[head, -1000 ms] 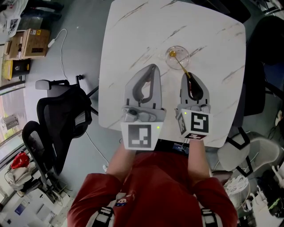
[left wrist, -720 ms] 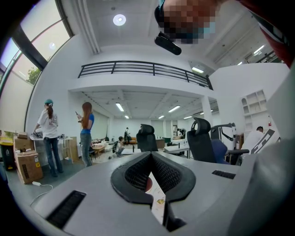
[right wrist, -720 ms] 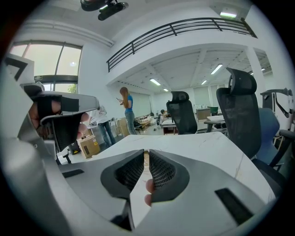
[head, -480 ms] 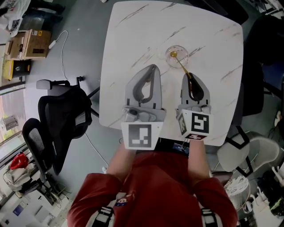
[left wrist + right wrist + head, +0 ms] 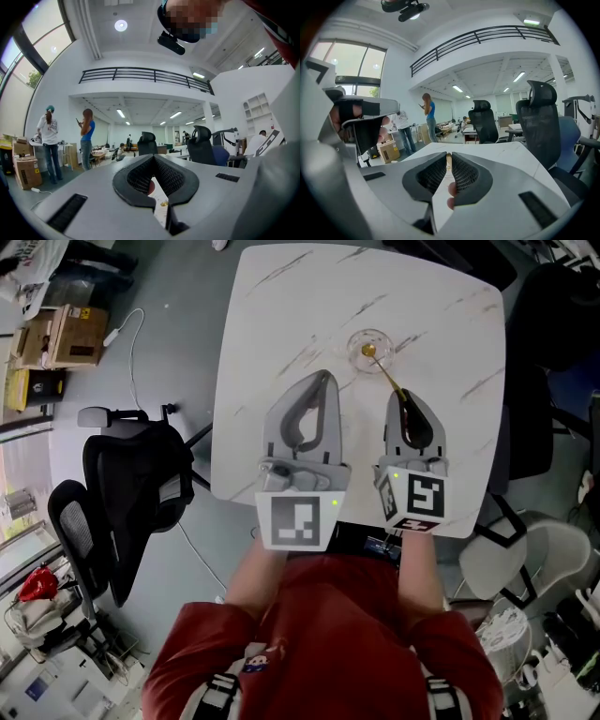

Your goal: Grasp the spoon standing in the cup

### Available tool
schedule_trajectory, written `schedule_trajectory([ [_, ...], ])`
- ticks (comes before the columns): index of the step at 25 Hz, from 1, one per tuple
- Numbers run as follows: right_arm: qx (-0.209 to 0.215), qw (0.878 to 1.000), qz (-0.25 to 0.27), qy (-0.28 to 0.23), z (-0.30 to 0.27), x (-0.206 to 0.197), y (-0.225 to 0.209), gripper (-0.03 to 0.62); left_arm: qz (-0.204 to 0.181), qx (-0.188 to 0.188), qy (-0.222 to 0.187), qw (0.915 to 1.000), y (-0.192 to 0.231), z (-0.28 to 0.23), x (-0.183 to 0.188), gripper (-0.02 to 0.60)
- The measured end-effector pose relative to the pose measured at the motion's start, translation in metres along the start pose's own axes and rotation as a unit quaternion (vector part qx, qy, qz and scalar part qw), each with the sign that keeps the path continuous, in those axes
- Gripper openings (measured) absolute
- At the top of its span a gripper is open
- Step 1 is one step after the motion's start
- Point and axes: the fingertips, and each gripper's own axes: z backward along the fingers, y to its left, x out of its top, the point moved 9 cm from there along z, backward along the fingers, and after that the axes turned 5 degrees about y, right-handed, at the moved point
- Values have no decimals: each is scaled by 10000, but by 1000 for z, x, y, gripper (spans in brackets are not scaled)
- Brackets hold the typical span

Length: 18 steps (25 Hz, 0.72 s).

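Cup [image 5: 355, 343] holds spoon [image 5: 383, 374]; right tongs [image 5: 401, 396] grip.

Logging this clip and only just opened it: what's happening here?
A person holds tongs in each hand over a white table. The right tongs are shut on the handle of the gold spoon, whose bowl sits in the glass cup. The left tongs are shut and empty beside them.

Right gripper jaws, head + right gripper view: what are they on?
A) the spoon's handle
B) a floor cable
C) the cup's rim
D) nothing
A: the right gripper has its jaws pinched on a thin gold handle, and the head view shows the spoon slanting from the cup to those jaw tips.
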Motion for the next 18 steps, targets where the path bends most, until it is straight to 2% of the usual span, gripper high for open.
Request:
schedule_trajectory([
  [9,-160,9995,128,-226,28,21,-1,37,-103,-193,-120,9997,-9,16,15,9],
  [18,-354,9975,263,-550,51,45,0,37,19,-215,-495,9985,-8,30,33,9],
])
